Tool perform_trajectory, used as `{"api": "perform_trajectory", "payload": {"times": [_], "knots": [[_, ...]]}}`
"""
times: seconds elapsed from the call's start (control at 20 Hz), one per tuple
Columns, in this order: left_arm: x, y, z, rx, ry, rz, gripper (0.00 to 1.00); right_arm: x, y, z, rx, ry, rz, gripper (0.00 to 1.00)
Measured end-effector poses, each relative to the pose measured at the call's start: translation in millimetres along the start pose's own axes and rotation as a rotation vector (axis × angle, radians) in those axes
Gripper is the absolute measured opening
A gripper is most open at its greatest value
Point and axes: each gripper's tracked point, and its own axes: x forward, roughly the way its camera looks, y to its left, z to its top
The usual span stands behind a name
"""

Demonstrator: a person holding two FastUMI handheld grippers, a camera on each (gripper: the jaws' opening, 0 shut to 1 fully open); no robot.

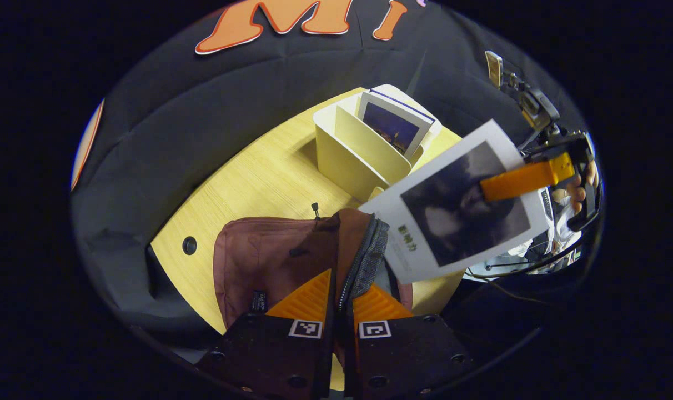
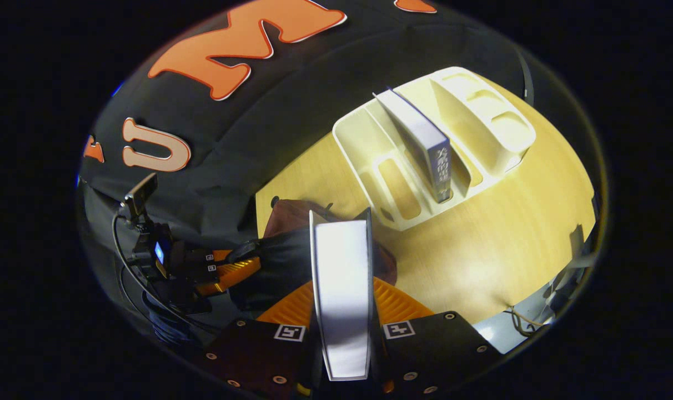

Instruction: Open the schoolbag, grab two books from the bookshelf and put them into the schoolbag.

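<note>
Left gripper at 6 o'clock of the left gripper view, jaws clamped on the flap of the schoolbag, pinching the fabric beside the zipper edge and holding the mouth apart. Schoolbag lying on the table, reddish-brown, spread from the centre toward 8 o'clock, a dark zip pull poking up near its top edge. Bookshelf standing on the table at 12 to 1 o'clock, pale cream, with dividers, just beyond the bag. Second book leaning tilted in one of its slots, dark cover with a white border facing the camera.

First book hanging in the air at 3 o'clock, white cover with a dark picture, its lower corner just above the open bag mouth, gripped at its upper edge by the right gripper, a hand behind it.

In the right gripper view, right gripper at 6 o'clock, jaws clamped on the first book, seen edge-on as a pale upright slab between the two fingers. Schoolbag directly beyond the book's far edge, partly hidden by it. Left gripper at 8 o'clock, touching the bag's dark opening. Bookshelf at 1 o'clock on the table, second book standing tilted in a middle slot, spine toward the camera.
</note>
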Motion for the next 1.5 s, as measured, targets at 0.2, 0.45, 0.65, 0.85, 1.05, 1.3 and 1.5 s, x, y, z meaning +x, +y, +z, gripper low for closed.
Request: {"api": "perform_trajectory", "payload": {"times": [0.2,0.45,0.65,0.85,1.05,1.3,1.5], "knots": [[-0.5,-13.0,5.2,-0.001,-0.028,-0.016,0.1,42.7,6.0,-17.9,0.062,-0.011,0.089,0.36],[-1.5,-28.1,10.0,-0.009,-0.094,-0.051,0.1,94.3,12.9,-22.5,0.123,-0.039,0.218,0.36],[-3.5,-40.3,10.0,-0.012,-0.116,-0.07,0.1,128.9,21.5,-30.0,0.15,-0.053,0.276,0.35],[-4.1,-54.6,10.4,0.03,-0.128,-0.077,0.1,163.3,41.3,-45.6,0.152,-0.04,0.309,0.35],[-2.0,-63.3,9.6,0.019,-0.136,-0.086,0.1,186.3,51.0,-42.6,0.212,-0.087,0.33,0.35],[-0.1,-66.2,8.9,-0.008,-0.147,-0.09,0.1,208.0,52.1,-37.9,0.21,-0.118,0.323,0.35],[-0.9,-59.5,10.6,-0.047,-0.159,-0.086,0.1,208.4,43.6,-29.9,0.178,-0.143,0.225,0.4]]}}
